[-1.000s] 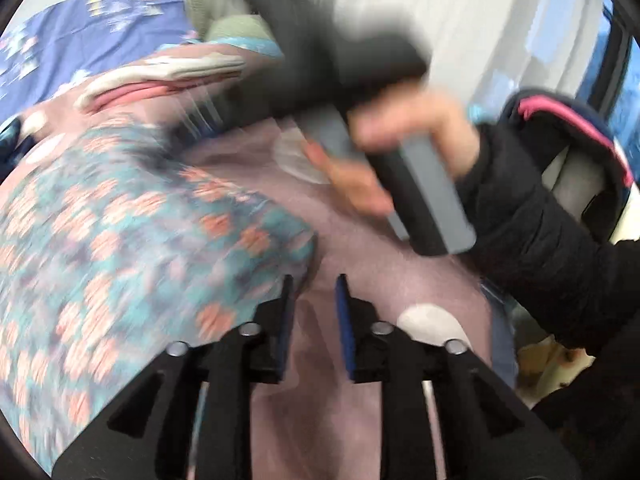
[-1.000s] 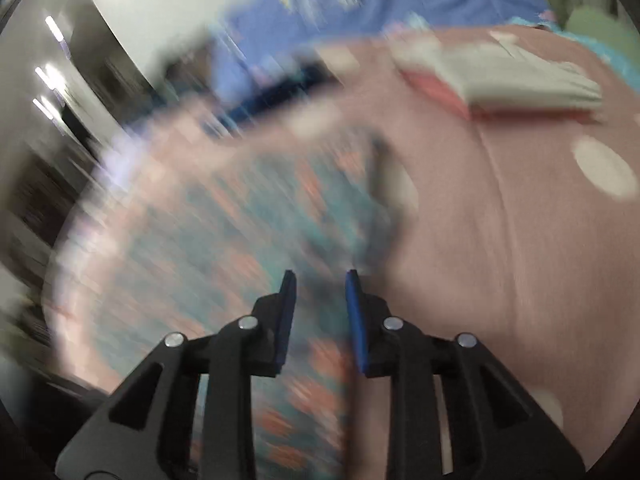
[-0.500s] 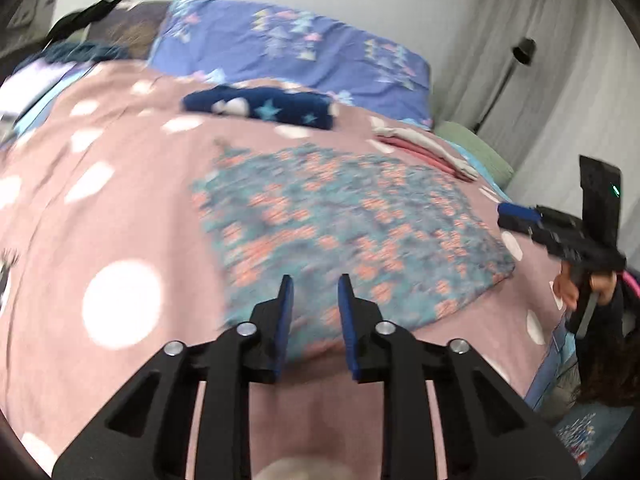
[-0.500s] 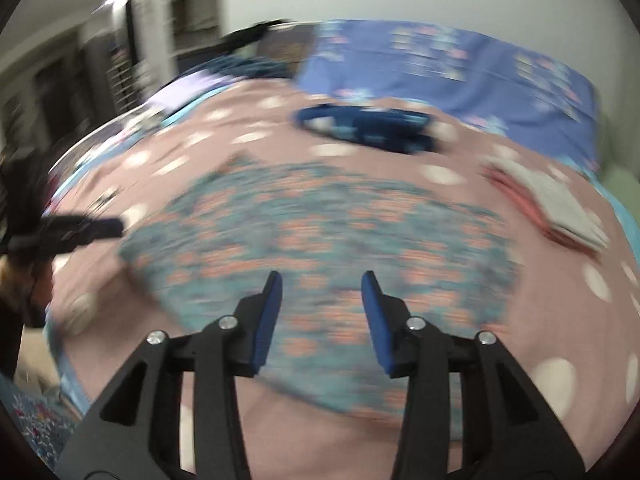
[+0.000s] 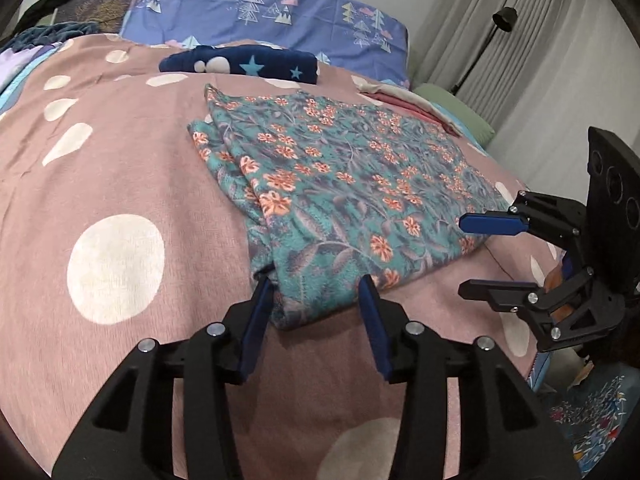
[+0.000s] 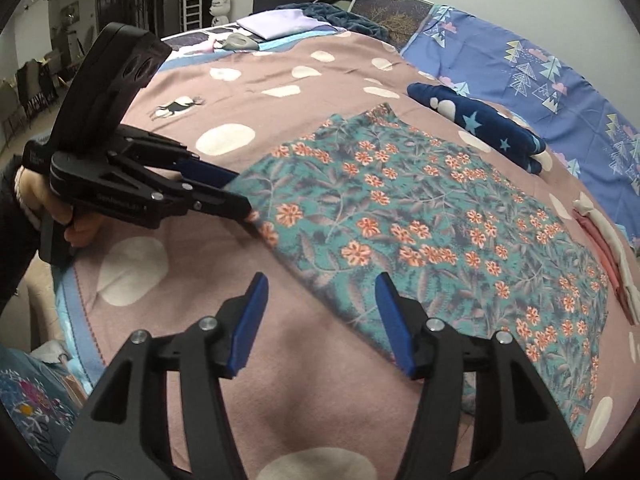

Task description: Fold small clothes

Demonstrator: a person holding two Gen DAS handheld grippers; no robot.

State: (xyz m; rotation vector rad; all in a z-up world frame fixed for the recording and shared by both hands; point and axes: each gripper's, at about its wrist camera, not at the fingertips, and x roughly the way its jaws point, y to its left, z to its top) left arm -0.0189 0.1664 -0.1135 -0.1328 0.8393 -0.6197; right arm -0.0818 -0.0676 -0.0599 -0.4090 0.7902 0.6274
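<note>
A teal floral garment (image 5: 340,184) lies flat on the pink polka-dot bedspread (image 5: 120,200), also in the right wrist view (image 6: 420,232). My left gripper (image 5: 316,296) is open, its jaws either side of the garment's near corner. From the right wrist view it (image 6: 240,196) reaches that corner from the left. My right gripper (image 6: 320,292) is open and empty, just in front of the garment's near edge. From the left wrist view it (image 5: 472,256) hovers by the garment's right corner.
A folded navy star-print garment (image 5: 240,64) lies behind the floral one. A folded pink and white stack (image 6: 604,248) sits at the far right. Blue tree-print pillows (image 5: 272,8) line the headboard. The bed edge (image 6: 80,308) drops off at the left.
Both grippers have opened wider and moved in close to the garment's near edge. The views have steadied after fast motion.
</note>
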